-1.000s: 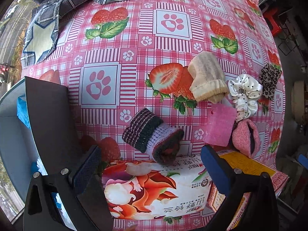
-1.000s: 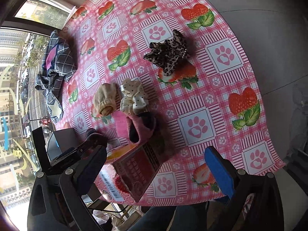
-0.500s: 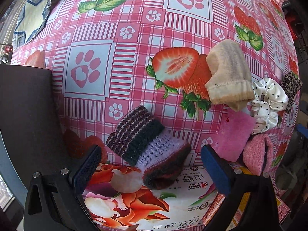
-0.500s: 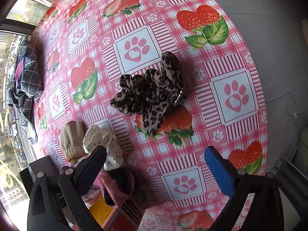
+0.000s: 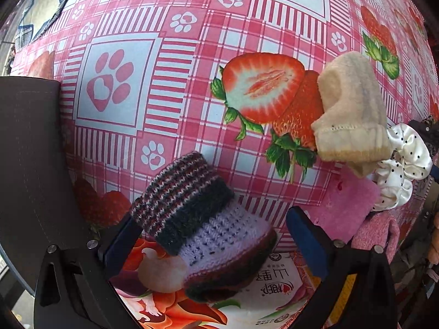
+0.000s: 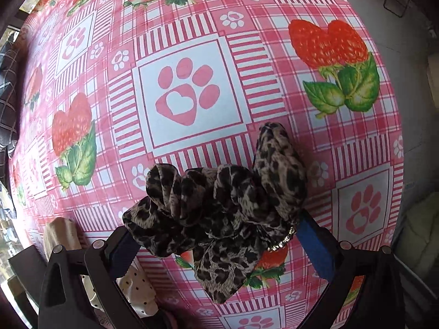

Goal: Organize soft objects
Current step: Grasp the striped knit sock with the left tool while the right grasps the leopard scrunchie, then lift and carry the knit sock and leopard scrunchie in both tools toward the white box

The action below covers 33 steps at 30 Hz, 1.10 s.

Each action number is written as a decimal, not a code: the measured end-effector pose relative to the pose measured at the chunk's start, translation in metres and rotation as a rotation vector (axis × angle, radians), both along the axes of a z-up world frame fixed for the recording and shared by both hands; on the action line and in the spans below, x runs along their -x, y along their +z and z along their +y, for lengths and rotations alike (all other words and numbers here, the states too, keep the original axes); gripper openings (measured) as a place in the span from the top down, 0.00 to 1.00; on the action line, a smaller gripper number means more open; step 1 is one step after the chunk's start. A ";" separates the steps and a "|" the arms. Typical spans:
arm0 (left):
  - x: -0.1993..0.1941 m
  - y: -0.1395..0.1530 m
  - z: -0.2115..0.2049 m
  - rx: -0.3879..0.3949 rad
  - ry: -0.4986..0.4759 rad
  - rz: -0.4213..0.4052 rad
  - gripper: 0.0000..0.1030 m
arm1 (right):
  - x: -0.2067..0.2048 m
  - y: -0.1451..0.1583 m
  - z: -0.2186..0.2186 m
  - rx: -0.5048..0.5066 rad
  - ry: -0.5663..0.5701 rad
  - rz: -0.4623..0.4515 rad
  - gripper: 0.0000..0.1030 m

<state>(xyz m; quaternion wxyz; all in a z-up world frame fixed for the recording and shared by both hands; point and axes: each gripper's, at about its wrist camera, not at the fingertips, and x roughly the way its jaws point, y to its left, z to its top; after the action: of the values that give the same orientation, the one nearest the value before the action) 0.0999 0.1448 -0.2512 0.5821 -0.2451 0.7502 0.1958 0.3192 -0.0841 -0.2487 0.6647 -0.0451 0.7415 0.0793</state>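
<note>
The left gripper (image 5: 211, 235) stood wide apart around a knitted bootie (image 5: 203, 230), the right gripper (image 6: 216, 244) likewise around a leopard scrunchie (image 6: 219, 205).

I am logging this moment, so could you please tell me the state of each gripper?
Left gripper: open, straddling the knitted bootie, not gripping.
Right gripper: open, around the leopard-print scrunchie, not closed.

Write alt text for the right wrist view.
The open right gripper straddles a leopard-print scrunchie lying on a pink strawberry-and-paw tablecloth. A white polka-dot scrunchie peeks out at the lower left.
</note>
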 end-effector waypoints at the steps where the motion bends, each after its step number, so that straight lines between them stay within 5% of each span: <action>1: 0.001 -0.003 -0.001 0.000 0.001 0.008 0.00 | 0.001 -0.001 0.002 0.012 0.009 -0.003 0.00; 16: -0.005 -0.019 0.002 0.027 0.018 0.009 0.05 | -0.006 -0.011 0.010 0.026 0.037 0.047 0.02; 21: -0.012 -0.005 -0.002 -0.003 -0.035 -0.029 0.34 | -0.001 0.006 0.010 0.031 0.056 -0.038 0.41; 24: -0.016 0.004 0.000 -0.016 -0.055 -0.057 0.50 | 0.002 0.014 0.011 -0.012 0.063 -0.073 0.51; 26: -0.019 0.012 0.002 -0.037 -0.064 -0.080 0.57 | 0.003 0.021 0.011 -0.035 0.065 -0.090 0.67; 33: -0.028 0.043 0.001 -0.104 -0.110 -0.160 0.61 | 0.007 0.049 0.013 -0.103 0.066 -0.124 0.68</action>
<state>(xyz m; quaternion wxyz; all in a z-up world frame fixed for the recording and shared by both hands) 0.1283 0.1457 -0.2087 0.6620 -0.1880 0.7023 0.1821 0.3124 -0.0707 -0.1998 0.7079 -0.0403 0.6919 0.1364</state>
